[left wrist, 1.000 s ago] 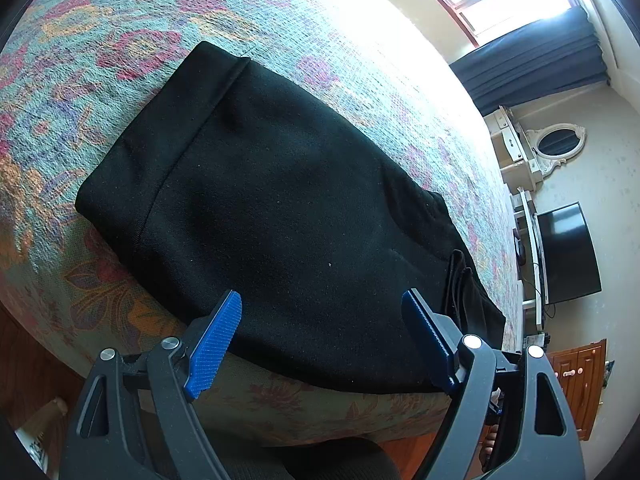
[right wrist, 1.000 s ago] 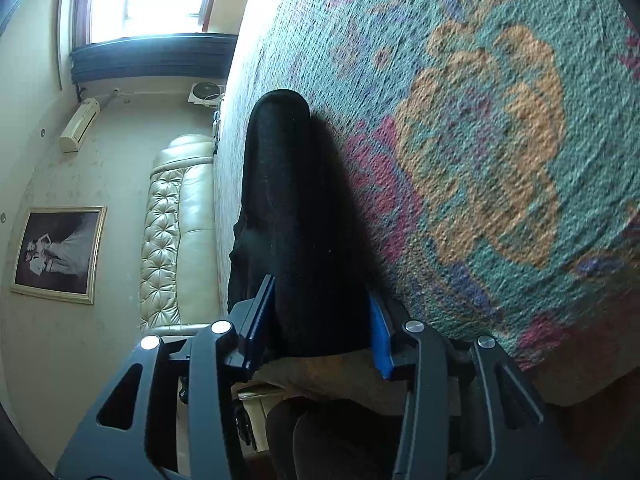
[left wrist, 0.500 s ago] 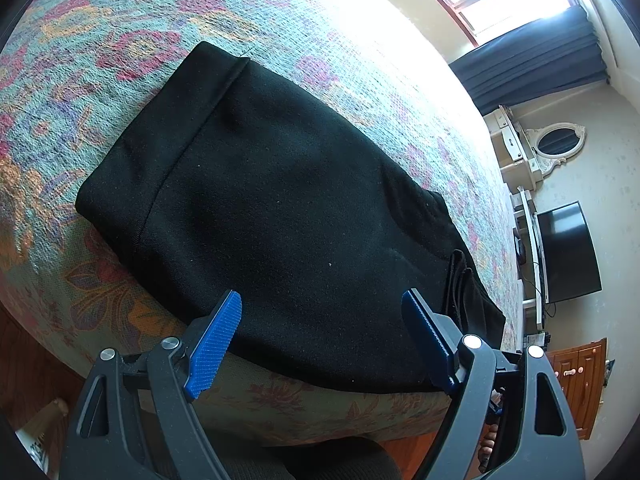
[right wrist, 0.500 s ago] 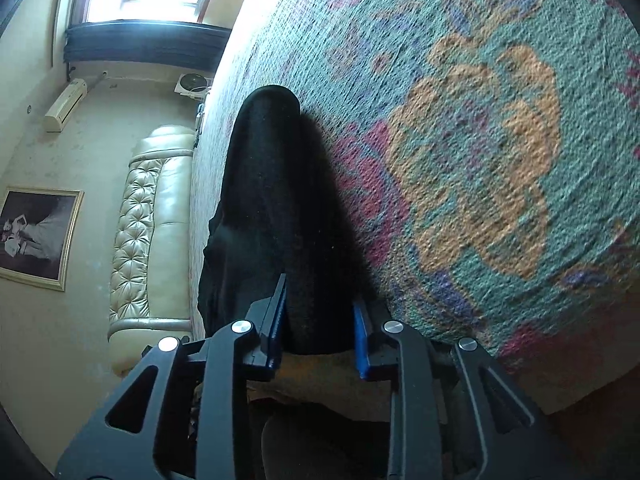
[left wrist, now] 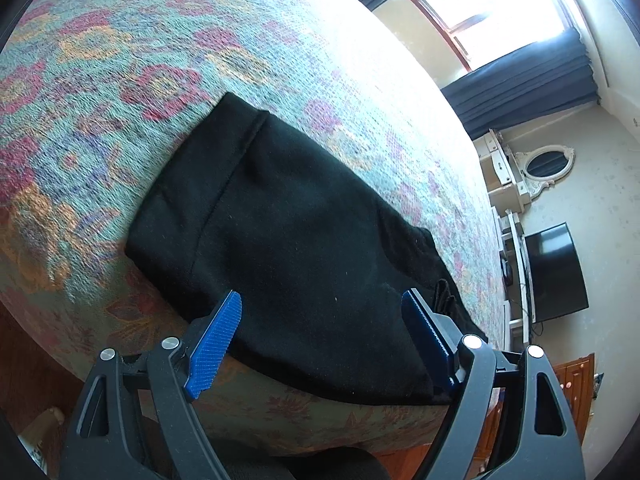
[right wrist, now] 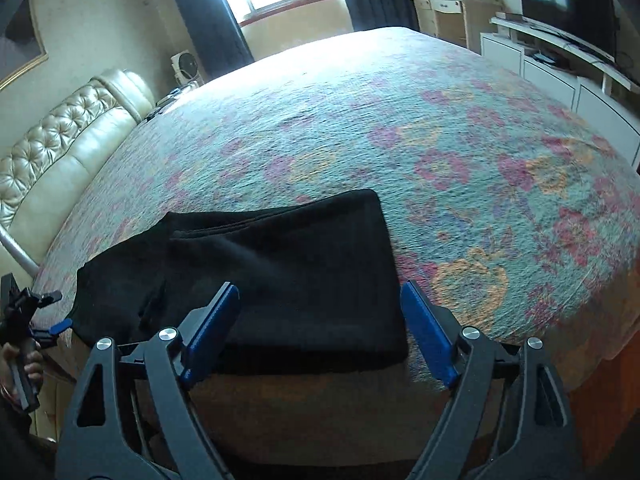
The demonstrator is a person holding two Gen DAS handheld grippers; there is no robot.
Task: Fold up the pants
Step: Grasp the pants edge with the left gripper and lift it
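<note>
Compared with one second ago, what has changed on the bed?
The right tongs have just opened, let go of the folded black pants and pulled back above them. The left tongs stay open; the pants lie unmoved on the floral bedspread.

No readable text, label, brand, number or sign in either wrist view. Nothing printed shows on the black pants [left wrist: 304, 248] or on the floral bedspread [right wrist: 460, 152]. The dark television [left wrist: 556, 272] screen, at about 3 o'clock in the left view, is blank; any marks on the furniture beside it are too small to make out.
</note>
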